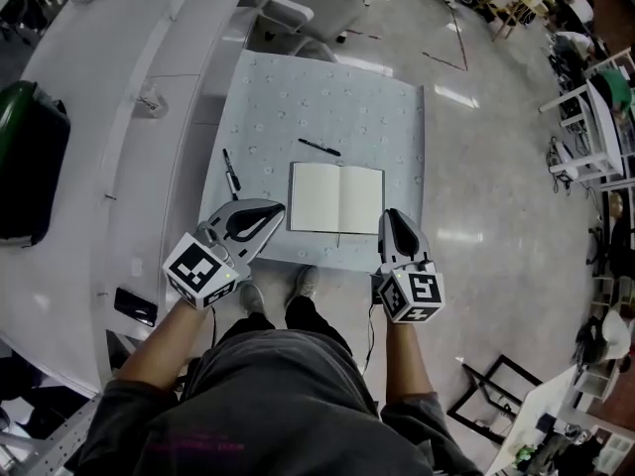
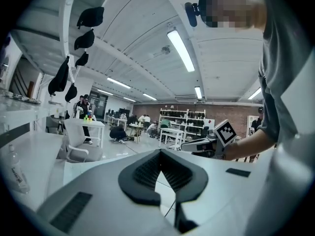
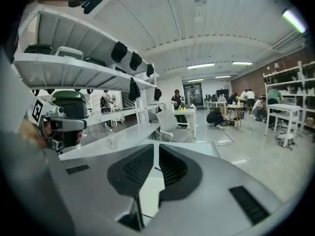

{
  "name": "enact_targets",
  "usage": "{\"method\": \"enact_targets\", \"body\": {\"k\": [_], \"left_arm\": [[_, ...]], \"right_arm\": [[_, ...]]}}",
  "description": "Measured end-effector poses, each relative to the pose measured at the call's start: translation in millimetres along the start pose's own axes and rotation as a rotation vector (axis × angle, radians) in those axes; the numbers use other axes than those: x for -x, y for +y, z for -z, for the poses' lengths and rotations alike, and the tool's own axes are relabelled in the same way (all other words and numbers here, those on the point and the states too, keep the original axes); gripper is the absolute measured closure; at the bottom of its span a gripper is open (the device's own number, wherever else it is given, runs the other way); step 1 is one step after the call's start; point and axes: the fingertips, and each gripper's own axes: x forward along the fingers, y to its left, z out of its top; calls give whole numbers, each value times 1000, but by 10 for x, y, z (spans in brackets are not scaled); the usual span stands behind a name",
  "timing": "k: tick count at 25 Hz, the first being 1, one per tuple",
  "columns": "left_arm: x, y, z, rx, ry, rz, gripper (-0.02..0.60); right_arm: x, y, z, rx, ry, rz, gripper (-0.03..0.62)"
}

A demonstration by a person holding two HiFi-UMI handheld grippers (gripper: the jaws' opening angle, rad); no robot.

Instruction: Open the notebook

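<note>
The notebook [image 1: 336, 198] lies open and flat on a pale patterned mat [image 1: 327, 97], with blank cream pages on both sides. In the head view my left gripper [image 1: 276, 208] hovers just left of the notebook's near left corner, its tips touching and nothing between them. My right gripper [image 1: 394, 214] hovers beside the near right corner, apart from the page. In the left gripper view the jaw tips [image 2: 159, 152] meet. The right gripper view shows a narrow slit between that gripper's pads [image 3: 156, 146], with nothing in it.
A black pen [image 1: 319, 148] lies on the mat behind the notebook, and a marker [image 1: 230, 174] lies to its left. A white chair [image 1: 308, 8] stands beyond the table. A dark green case [image 1: 25, 162] sits on the white counter at far left.
</note>
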Motion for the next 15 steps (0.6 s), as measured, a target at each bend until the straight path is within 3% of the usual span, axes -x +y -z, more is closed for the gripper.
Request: {"method": "enact_targets", "body": {"k": [15], "left_arm": [[649, 130, -183, -14, -71, -87, 581]], "right_arm": [[110, 775, -401, 110, -57, -118, 569]]}}
